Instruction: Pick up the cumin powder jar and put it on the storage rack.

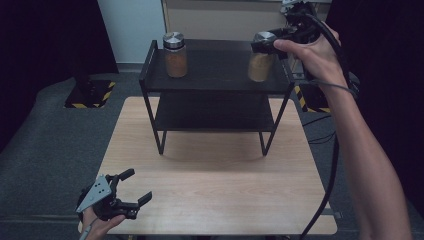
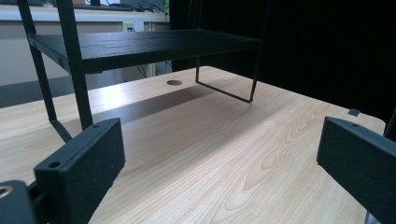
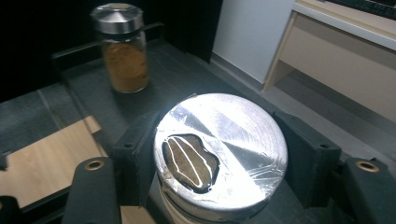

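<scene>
Nearest the lens in the right gripper view, a silver-lidded jar (image 3: 219,149) of brown powder sits clamped between the two black pads of the right gripper (image 3: 219,154), one pad pressed against each side of the metal lid; a dark opening shows in the lid's top. From the high view the same jar (image 1: 261,62) is at the right end of the top shelf of a black two-tier rack (image 1: 216,82), close to the shelf's right rim, with the right gripper (image 1: 265,44) reaching in from the right over that rim; whether the jar's base rests on the shelf cannot be told. A second jar (image 1: 175,55) with the same brown fill and silver lid stands upright at the left end of the same shelf, well apart from the held one, leaving the middle of the shelf bare. The lower shelf is bare and open at the front. The rack stands on the far half of a light wooden table (image 1: 215,190), its thin legs set in from the table's side edges. Open tabletop stretches from the rack's front legs to the near edge. At the near left corner the left gripper (image 1: 131,187) rests low with its jaws wide apart and nothing between them; its own view looks across bare wood toward the rack's legs (image 2: 79,93).
</scene>
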`<control>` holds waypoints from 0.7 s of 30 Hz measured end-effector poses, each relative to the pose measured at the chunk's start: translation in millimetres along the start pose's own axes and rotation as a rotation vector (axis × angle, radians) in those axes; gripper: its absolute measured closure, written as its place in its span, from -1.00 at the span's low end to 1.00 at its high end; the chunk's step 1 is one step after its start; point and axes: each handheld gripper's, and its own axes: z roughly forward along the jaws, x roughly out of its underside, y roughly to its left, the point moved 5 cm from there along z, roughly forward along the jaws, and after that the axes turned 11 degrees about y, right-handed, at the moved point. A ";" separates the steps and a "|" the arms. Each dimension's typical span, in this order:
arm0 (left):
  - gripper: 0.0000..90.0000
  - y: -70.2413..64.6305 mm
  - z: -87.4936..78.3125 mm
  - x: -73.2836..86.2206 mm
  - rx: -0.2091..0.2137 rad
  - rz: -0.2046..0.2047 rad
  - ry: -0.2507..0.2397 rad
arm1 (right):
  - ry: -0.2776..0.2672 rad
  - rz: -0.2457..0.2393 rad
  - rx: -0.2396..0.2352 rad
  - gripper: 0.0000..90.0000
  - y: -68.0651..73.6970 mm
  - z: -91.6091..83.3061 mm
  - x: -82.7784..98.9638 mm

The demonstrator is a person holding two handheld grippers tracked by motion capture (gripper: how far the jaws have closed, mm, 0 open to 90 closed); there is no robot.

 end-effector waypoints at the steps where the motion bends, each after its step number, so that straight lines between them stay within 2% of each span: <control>1: -1.00 0.1 -0.2 0.1 0.001 -0.002 -0.001 | 0.005 0.005 0.003 -0.21 -1.6 2.7 -3.3; 11: -1.00 1.0 -0.9 0.2 0.005 0.000 -0.005 | 0.003 0.046 0.032 -0.21 -12.9 23.1 -19.2; 21: -1.00 0.9 -1.0 0.1 0.007 0.001 -0.005 | 0.029 0.062 0.029 -0.22 -17.5 33.5 -12.0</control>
